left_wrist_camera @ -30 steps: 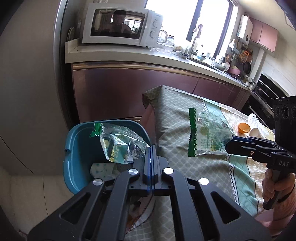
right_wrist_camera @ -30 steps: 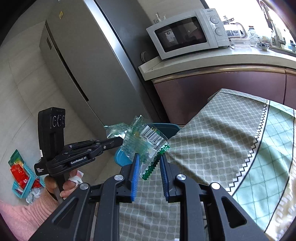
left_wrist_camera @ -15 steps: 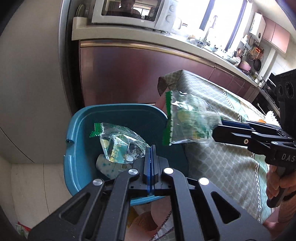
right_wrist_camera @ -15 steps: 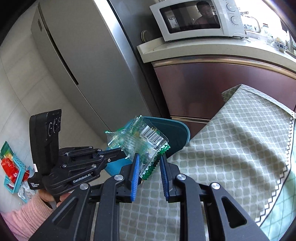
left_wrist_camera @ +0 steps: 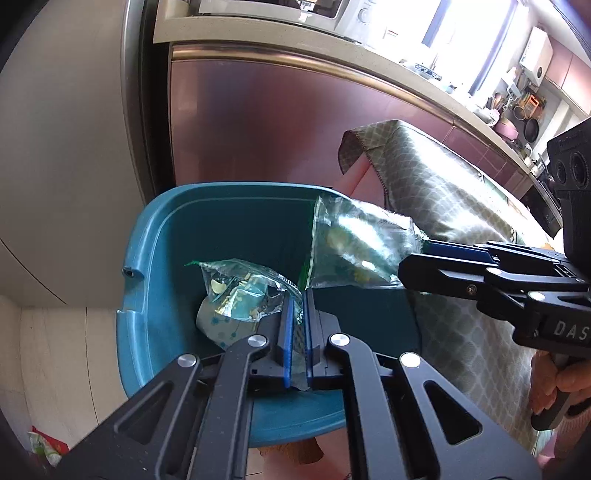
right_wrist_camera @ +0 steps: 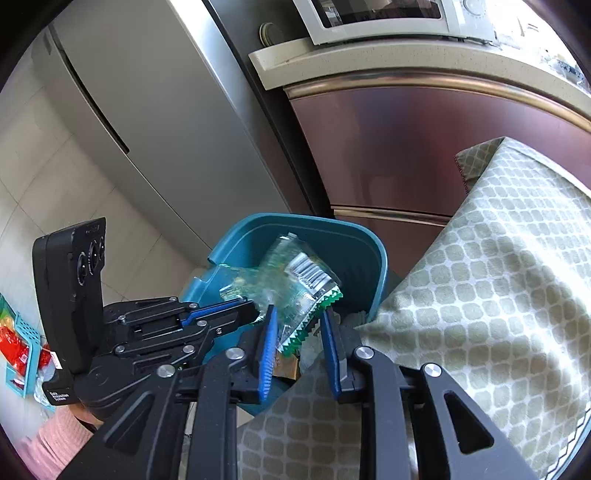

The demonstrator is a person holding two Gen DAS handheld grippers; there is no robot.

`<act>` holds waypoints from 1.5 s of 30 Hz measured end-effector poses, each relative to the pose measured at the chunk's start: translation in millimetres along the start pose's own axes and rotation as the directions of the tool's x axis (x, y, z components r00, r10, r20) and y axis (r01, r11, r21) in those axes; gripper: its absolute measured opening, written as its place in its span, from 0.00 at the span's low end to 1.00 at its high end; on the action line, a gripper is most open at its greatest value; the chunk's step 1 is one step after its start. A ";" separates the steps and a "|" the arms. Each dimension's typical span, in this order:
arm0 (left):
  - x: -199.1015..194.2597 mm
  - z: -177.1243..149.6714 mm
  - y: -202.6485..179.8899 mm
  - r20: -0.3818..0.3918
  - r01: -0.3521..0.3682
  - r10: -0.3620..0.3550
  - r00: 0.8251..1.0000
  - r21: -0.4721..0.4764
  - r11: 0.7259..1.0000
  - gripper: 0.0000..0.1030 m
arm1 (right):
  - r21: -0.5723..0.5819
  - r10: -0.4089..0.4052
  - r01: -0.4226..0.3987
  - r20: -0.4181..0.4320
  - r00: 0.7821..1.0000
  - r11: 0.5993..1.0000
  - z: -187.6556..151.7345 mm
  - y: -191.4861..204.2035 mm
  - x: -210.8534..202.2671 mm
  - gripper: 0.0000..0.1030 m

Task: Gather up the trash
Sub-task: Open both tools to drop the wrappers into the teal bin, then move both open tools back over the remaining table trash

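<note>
A teal trash bin (left_wrist_camera: 166, 236) stands on the floor beside the table's draped cloth (left_wrist_camera: 443, 177). My left gripper (left_wrist_camera: 300, 301) hangs over the bin's inside with a crumpled clear wrapper (left_wrist_camera: 243, 288) pinched between its blue pads; its jaws are opening by a sliver. A patterned paper cup (left_wrist_camera: 214, 325) lies in the bin under it. My right gripper (right_wrist_camera: 299, 314) is over the bin's (right_wrist_camera: 369, 251) right side. A second clear wrapper with a green zigzag edge (right_wrist_camera: 299, 277) is blurred and loose between its pads as its jaws are opening. That wrapper (left_wrist_camera: 354, 243) also shows in the left wrist view.
A steel fridge (right_wrist_camera: 147, 110) and a brown cabinet front (left_wrist_camera: 277, 122) stand close behind the bin, with a microwave (right_wrist_camera: 369, 18) on the counter. A small teal basket with red packets (right_wrist_camera: 18, 339) sits on the floor at left. A person's hand (left_wrist_camera: 554, 384) holds the right gripper's handle.
Both grippers have come down and in over the bin with their wrappers. The left pads have parted slightly. The right wrapper has gone blurred and slack between wider pads.
</note>
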State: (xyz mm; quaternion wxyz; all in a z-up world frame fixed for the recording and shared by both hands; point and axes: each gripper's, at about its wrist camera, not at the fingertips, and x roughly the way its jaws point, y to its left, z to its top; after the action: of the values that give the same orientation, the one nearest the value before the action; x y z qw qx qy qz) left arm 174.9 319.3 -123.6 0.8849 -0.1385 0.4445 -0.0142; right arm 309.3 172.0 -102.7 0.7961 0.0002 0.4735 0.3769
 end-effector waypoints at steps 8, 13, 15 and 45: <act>8.0 -2.7 5.7 -0.021 0.002 -0.003 1.000 -0.021 1.000 0.10 | -0.008 0.011 -0.011 -0.002 1.000 1.000 0.5 1.9 -0.6 0.33; 3.1 -5.0 0.9 0.000 -0.009 0.009 1.000 -0.008 1.000 0.10 | 0.003 0.030 -0.030 0.019 0.999 1.000 -5.7 -1.1 -13.1 0.34; -2.9 -5.8 -2.5 0.019 -0.006 0.006 1.000 0.002 1.000 0.10 | 0.000 0.037 -0.037 0.030 0.999 0.999 -10.4 -2.3 -20.7 0.34; -62.4 -46.3 -268.6 0.073 0.322 -0.384 0.920 0.417 0.850 0.31 | 0.269 -0.277 0.177 0.400 0.874 0.947 -187.9 -105.9 -286.4 0.38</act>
State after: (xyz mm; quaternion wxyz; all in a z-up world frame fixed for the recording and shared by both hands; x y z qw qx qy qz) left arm 126.8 59.6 -31.7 0.9080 -0.0363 0.3298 -0.2559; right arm 154.5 -142.7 -28.3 0.9148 0.1173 0.3212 0.2149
